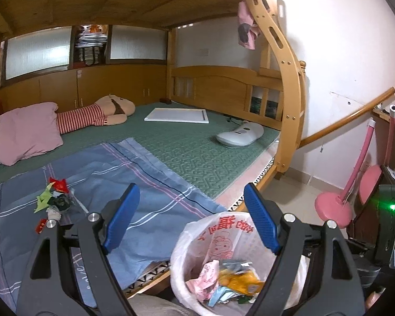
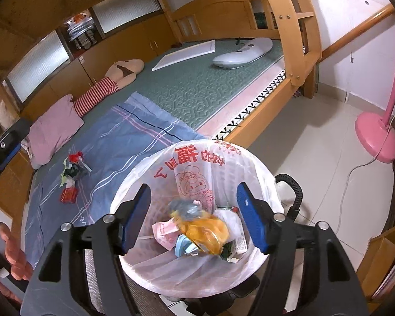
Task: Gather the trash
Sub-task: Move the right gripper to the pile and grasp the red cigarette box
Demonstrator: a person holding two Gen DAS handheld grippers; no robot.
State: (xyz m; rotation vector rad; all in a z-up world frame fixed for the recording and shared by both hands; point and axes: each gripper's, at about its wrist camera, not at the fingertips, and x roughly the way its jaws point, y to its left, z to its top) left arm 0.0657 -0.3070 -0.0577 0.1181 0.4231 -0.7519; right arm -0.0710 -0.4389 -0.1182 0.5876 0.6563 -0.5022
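Observation:
A white bag-lined bin point(image 1: 223, 234) point(image 2: 197, 163) stands on the floor against the bed's near edge. Crumpled wrappers point(image 1: 223, 281) point(image 2: 197, 231) lie inside it, pink, yellow and pale blue, some of them blurred. A small pile of trash point(image 1: 55, 197) point(image 2: 72, 171) lies on the blue checked blanket point(image 1: 134, 173), with a red wrapper point(image 1: 41, 225) point(image 2: 68, 194) close beside it. My left gripper point(image 1: 192, 216) is open and empty between the pile and the bin. My right gripper point(image 2: 194, 205) hangs open right above the bin's mouth, nothing touching its pads.
On the green mat lie a pink pillow point(image 1: 29, 131), a striped plush toy point(image 1: 92, 115), a white board point(image 1: 176, 115) and a white device point(image 1: 239, 134). The curved wooden bed ladder point(image 1: 289, 100) rises on the right. A pink fan base point(image 2: 376, 137) stands on the tiled floor. A hand point(image 2: 13, 258) shows at lower left.

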